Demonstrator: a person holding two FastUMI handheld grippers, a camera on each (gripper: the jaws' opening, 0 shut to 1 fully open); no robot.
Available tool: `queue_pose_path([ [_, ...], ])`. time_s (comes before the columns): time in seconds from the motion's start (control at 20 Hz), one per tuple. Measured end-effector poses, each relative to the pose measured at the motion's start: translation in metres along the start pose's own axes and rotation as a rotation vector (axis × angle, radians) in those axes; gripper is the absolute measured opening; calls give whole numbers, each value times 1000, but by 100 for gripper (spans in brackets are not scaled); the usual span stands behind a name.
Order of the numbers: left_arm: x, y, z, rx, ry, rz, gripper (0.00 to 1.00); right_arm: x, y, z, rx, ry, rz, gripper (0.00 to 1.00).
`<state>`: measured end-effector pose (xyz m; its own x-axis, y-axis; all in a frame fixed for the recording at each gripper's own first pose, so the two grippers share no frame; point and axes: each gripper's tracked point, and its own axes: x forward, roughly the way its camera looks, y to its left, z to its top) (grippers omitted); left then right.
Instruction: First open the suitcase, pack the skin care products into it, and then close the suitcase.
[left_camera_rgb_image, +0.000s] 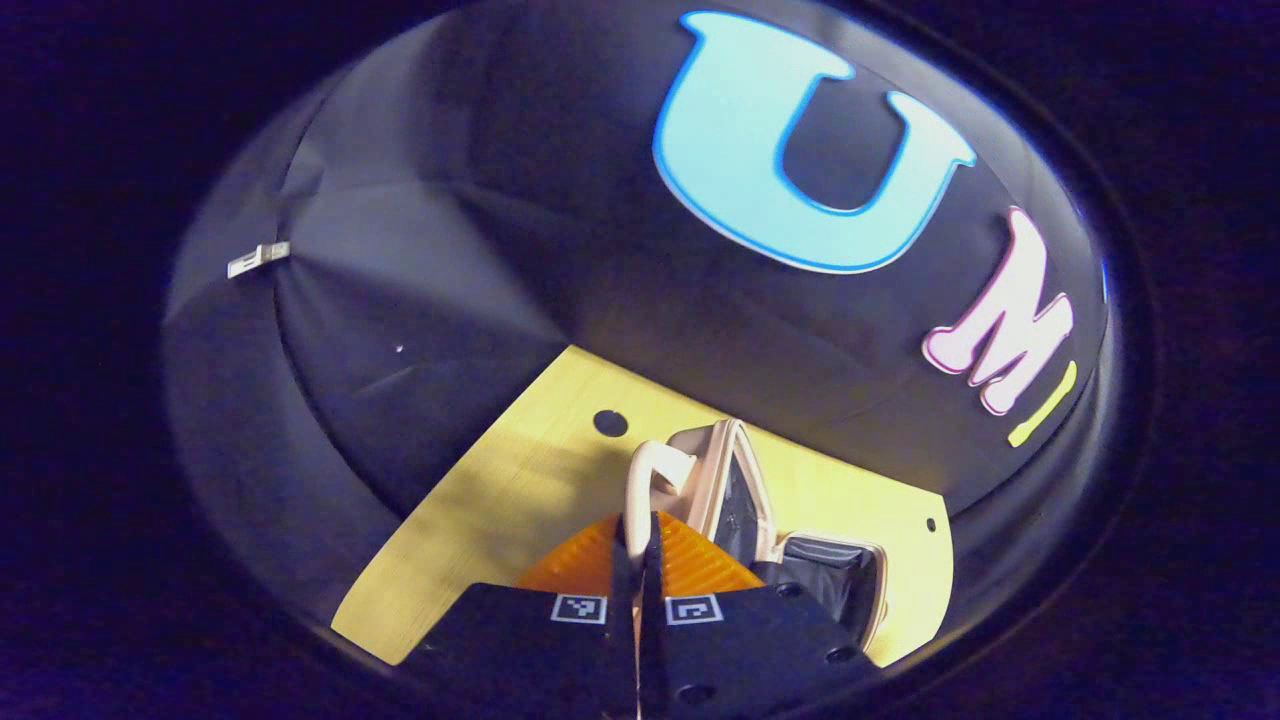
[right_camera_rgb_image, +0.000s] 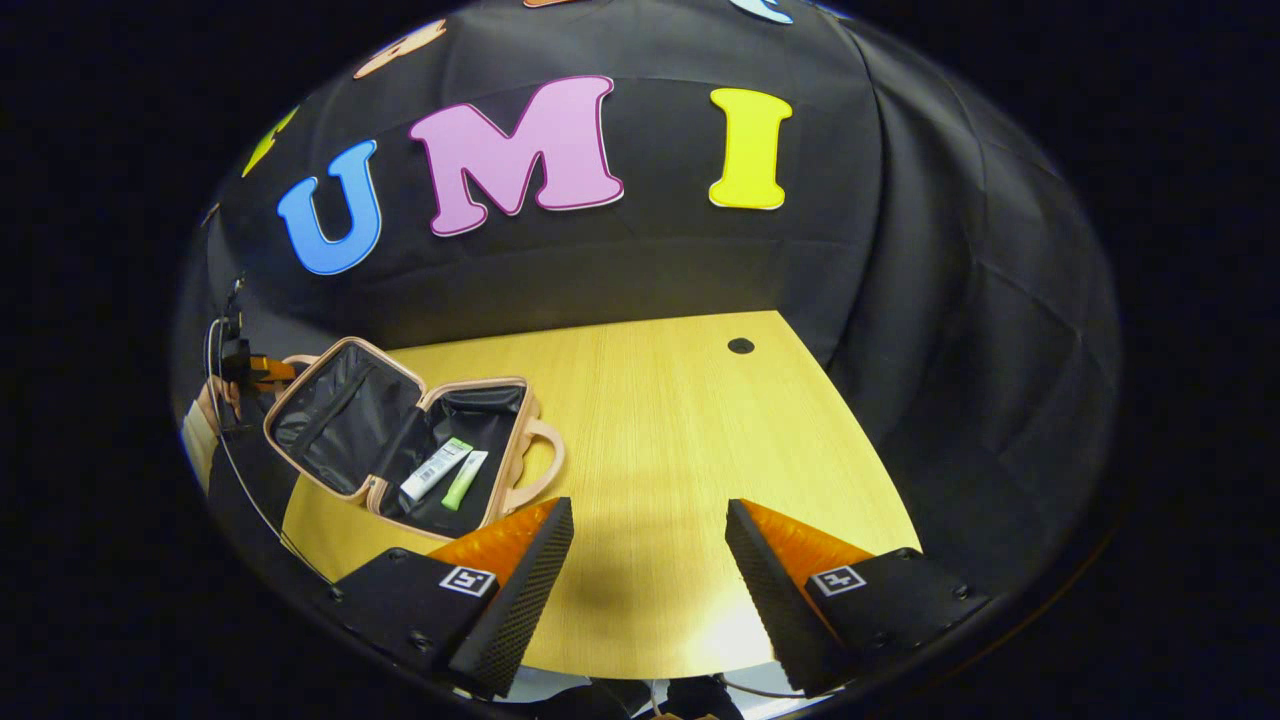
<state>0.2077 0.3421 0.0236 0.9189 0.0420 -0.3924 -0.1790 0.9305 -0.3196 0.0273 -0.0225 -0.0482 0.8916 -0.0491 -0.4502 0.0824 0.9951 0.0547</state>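
Note:
A pale pink suitcase (right_camera_rgb_image: 505, 425) lies open on the left of the wooden table (right_camera_rgb_image: 680, 430). Its dark-lined lid (right_camera_rgb_image: 335, 420) leans back at a slant. Two skin care tubes lie in the base, a white one (right_camera_rgb_image: 435, 468) and a green one (right_camera_rgb_image: 465, 478). My left gripper (left_camera_rgb_image: 638, 545) is shut on the lid's pale handle (left_camera_rgb_image: 645, 470); the lid (left_camera_rgb_image: 735, 480) and base (left_camera_rgb_image: 835, 580) stand just beyond it. The left gripper (right_camera_rgb_image: 245, 365) and the hand holding it (right_camera_rgb_image: 205, 410) appear at the far left of the right gripper view. My right gripper (right_camera_rgb_image: 650, 560) hovers open over bare table, right of the suitcase.
The base's own handle (right_camera_rgb_image: 545, 465) juts toward the right gripper. A small dark hole (right_camera_rgb_image: 740, 345) sits near the table's back edge. Black cloth walls close in behind and to the right. Bare tabletop stretches to the right of the suitcase.

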Motion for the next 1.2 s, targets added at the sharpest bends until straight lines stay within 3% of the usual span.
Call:
queue_pose_path([
  [0.15,-38,-88,8,61,-49,-78,7,4,-13,11,17,-27,33,98],
  [0.3,-58,-187,-13,75,-68,-189,7,3,-29,26,-44,-90,51,98],
  [0.5,-56,-296,-81,76,-14,-330,7,1,-40,34,-53,-127,98,98],
  [0.65,-24,-345,-147,78,60,-384,7,5,-55,29,-22,-120,112,97],
  [0.85,5,-351,-213,41,174,-344,7,9,-78,25,-43,-146,123,97],
  [1.2,35,-354,-276,144,209,-220,11,12,-91,20,-33,-153,170,97],
])
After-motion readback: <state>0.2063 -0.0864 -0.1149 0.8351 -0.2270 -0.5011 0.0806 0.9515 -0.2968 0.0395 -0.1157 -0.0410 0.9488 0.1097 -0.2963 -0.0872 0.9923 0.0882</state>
